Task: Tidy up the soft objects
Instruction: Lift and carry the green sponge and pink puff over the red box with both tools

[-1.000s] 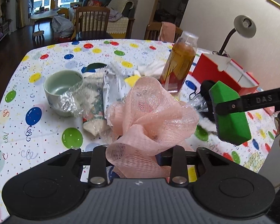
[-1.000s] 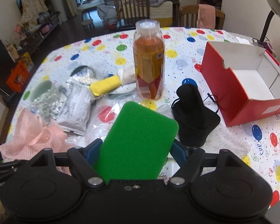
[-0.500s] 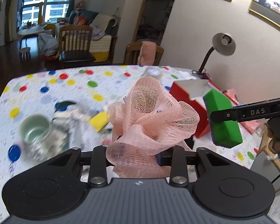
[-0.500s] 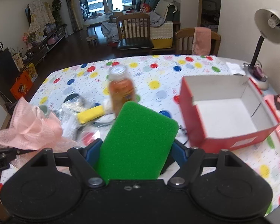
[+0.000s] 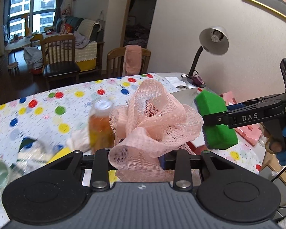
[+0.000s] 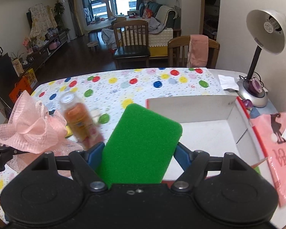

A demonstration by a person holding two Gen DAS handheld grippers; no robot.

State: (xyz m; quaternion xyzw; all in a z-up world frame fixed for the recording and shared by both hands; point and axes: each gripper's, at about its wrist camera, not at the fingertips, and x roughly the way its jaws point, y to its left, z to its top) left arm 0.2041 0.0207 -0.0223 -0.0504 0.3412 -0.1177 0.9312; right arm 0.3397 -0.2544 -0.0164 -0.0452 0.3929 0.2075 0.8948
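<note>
Pink mesh puff (image 5: 152, 122) is clamped in my left tongs (image 5: 141, 158), held above the dotted table (image 5: 47, 114); my right tongs (image 6: 137, 152) grip the green sponge (image 6: 141, 143) over the open red box (image 6: 200, 131), beside a bottle (image 6: 78, 118)

My left jaws grip a peach-pink mesh bath pouf (image 5: 152, 118); my right, a bright green foam sponge (image 6: 141, 143); at twelve o'clock, a white tablecloth with multicoloured balloon dots (image 6: 143, 84).
</note>
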